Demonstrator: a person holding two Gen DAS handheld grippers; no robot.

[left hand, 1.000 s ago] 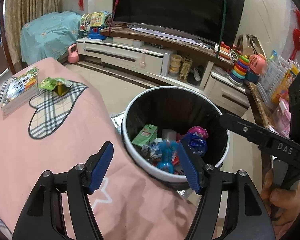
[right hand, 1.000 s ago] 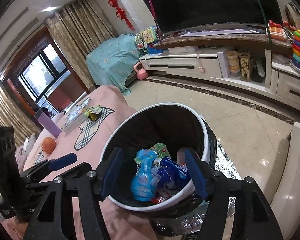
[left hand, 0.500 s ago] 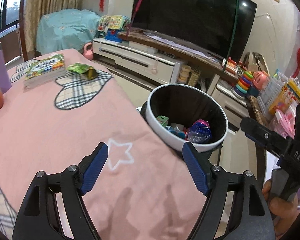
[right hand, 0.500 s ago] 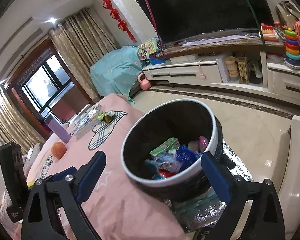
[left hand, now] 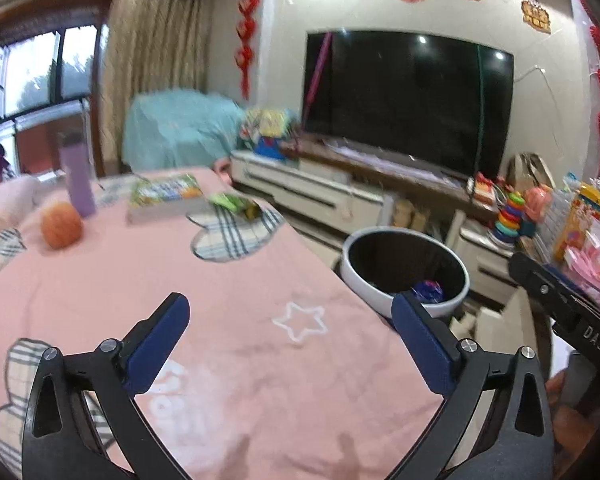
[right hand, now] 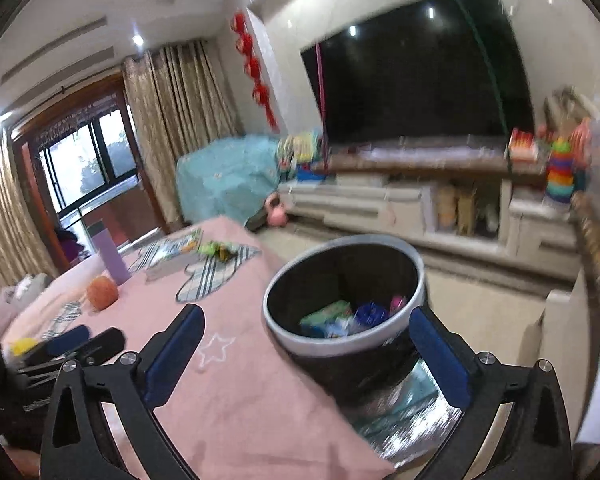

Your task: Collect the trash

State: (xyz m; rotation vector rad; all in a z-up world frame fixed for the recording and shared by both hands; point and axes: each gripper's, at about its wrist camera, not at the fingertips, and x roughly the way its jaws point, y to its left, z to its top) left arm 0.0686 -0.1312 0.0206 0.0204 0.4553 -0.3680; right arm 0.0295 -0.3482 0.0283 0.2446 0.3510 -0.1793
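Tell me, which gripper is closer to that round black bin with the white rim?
Right. The right gripper opens just before the bin, nothing between its fingers; the left gripper, opening and empty, hangs over the pink tablecloth beside it.

A pink tablecloth [left hand: 220, 280] with plaid patches and a white star; far left, a round orange fruit [left hand: 61, 230] and a lilac bottle [left hand: 77, 178].

A large dark television [left hand: 408, 100] fills the pale wall, standing on a long white media cabinet [left hand: 300, 188] with a wooden top. Red hanging ornaments [left hand: 248, 32] dangle beside it. To the left, beige curtains [left hand: 152, 68] frame a dark-framed window [left hand: 40, 76] – daylight comes through. A chair under a teal cover [left hand: 176, 132] sits below, and the floor [right hand: 480, 304] is glossy pale tile.
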